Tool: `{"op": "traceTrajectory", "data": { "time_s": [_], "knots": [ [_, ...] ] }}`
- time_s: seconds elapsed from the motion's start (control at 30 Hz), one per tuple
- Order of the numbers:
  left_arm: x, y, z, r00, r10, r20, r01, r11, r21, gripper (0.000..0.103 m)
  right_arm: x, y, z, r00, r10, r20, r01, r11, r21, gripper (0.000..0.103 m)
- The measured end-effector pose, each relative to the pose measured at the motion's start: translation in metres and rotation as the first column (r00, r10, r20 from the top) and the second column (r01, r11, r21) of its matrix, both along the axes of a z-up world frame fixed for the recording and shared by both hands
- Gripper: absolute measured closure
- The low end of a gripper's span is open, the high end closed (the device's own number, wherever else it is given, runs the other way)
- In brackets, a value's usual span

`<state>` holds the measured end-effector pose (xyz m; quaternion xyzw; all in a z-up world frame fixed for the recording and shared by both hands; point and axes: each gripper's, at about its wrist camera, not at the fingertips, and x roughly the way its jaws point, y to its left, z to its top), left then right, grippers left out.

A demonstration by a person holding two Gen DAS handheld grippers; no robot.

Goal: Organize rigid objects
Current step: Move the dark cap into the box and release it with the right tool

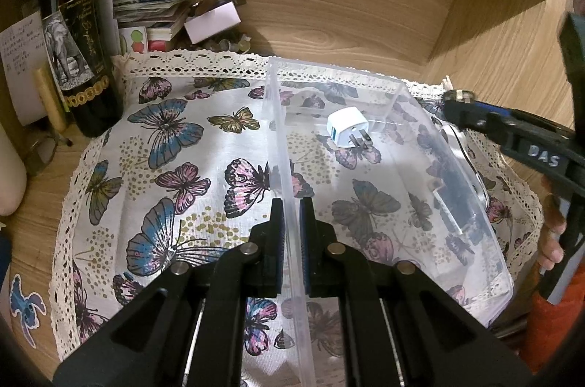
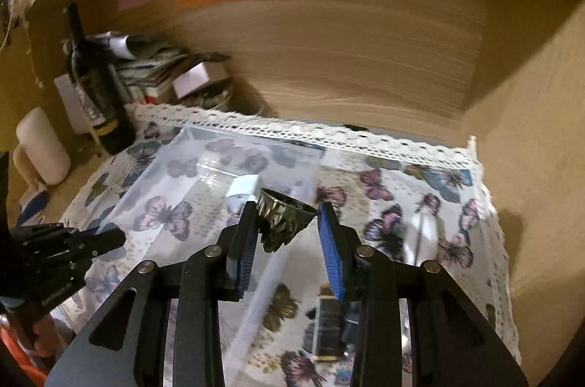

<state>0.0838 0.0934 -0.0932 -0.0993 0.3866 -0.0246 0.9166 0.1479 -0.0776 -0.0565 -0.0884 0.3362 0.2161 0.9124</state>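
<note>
A clear plastic box (image 1: 486, 241) stands on a butterfly-print cloth (image 1: 175, 145). A white plug adapter (image 1: 347, 127) lies inside it near the far wall. My left gripper (image 1: 290, 204) is shut on the box's near-left wall. My right gripper (image 2: 287, 222) holds a small dark fluted metal cup (image 2: 281, 217) above the box (image 2: 164, 175); the cup touches the left finger and a gap shows to the right finger. The right gripper also shows in the left wrist view (image 1: 457, 98). The adapter (image 2: 243, 189) sits just beyond the cup.
A dark wine bottle (image 1: 78, 58) stands at the cloth's far-left corner, with stacked papers and a small box (image 1: 212, 21) behind. A white mug (image 2: 40, 149) stands left. Dark objects (image 2: 329, 325) lie on the cloth right of the box. Wooden walls close the back and right.
</note>
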Motion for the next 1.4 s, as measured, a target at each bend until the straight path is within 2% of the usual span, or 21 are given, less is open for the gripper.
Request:
{"op": "traceTrajectory", "data": {
  "time_s": [0.5, 0.87, 1.17, 1.4],
  "knots": [
    [0.001, 0.0, 0.0, 1.0, -0.016, 0.003, 0.016, 1.0, 0.012, 0.095, 0.026, 0.047, -0.033, 0.99, 0.097, -0.107, -0.11, 0.986, -0.124, 0.073],
    [0.001, 0.0, 0.0, 1.0, -0.016, 0.003, 0.016, 1.0, 0.012, 0.095, 0.028, 0.056, -0.039, 0.983, 0.115, -0.14, -0.135, 0.981, -0.14, 0.073],
    [0.001, 0.0, 0.0, 1.0, -0.016, 0.003, 0.016, 1.0, 0.013, 0.095, 0.019, 0.044, -0.025, 0.99, 0.101, -0.102, -0.111, 0.989, -0.098, 0.068],
    [0.001, 0.001, 0.0, 1.0, -0.017, 0.003, 0.017, 1.0, 0.012, 0.095, 0.007, 0.015, -0.006, 0.998, 0.043, -0.039, -0.045, 0.998, -0.047, 0.06]
  ]
}}
